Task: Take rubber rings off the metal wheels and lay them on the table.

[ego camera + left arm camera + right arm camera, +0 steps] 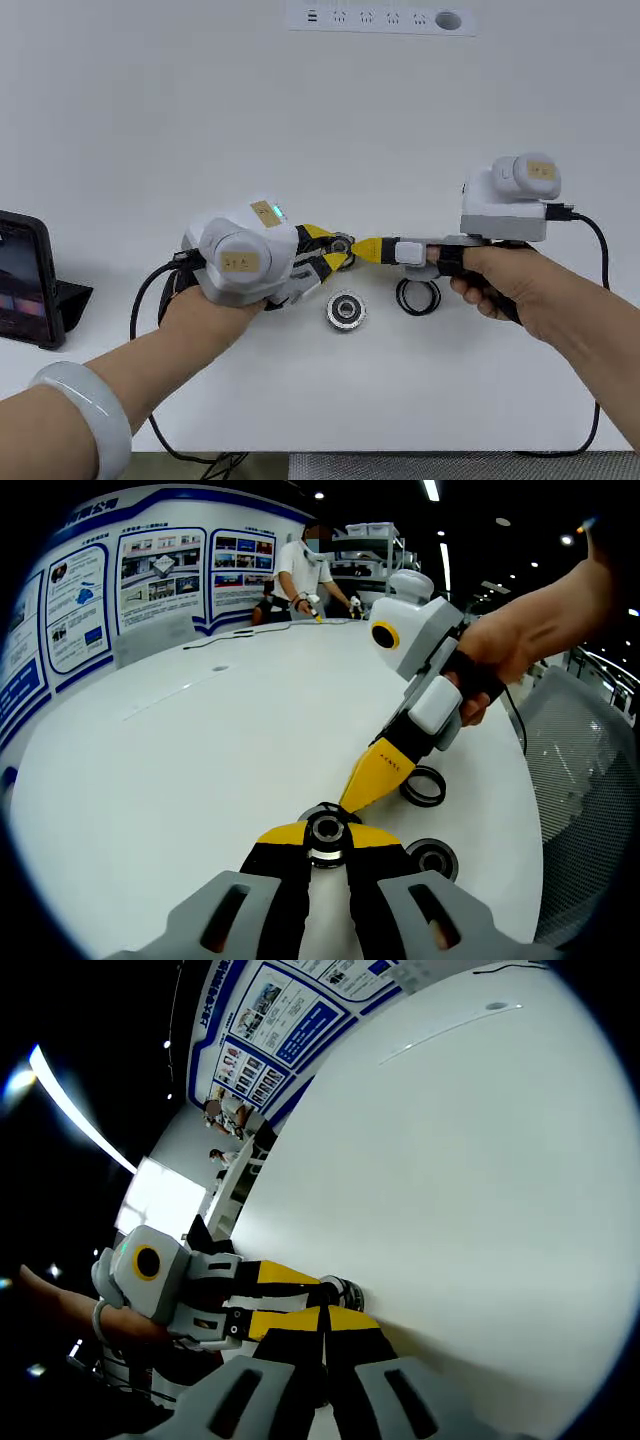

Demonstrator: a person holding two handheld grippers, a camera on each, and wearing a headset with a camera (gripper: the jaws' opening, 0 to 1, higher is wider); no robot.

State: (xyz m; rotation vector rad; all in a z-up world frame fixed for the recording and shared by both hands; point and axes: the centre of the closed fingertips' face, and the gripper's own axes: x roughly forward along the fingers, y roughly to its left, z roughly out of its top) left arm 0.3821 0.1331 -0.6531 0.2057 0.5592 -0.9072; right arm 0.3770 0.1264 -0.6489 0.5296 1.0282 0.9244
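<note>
Metal wheel (327,830): clamped in your left gripper (326,838). Right gripper (365,785): jaws pressed together, tip at that wheel's rim. On table (300,385): second wheel (346,309), loose ring (417,296).

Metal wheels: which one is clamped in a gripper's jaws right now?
The wheel between the left gripper's jaws, with the right gripper's tip at its edge. The other wheel lies free on the table, beside a loose rubber ring.
</note>
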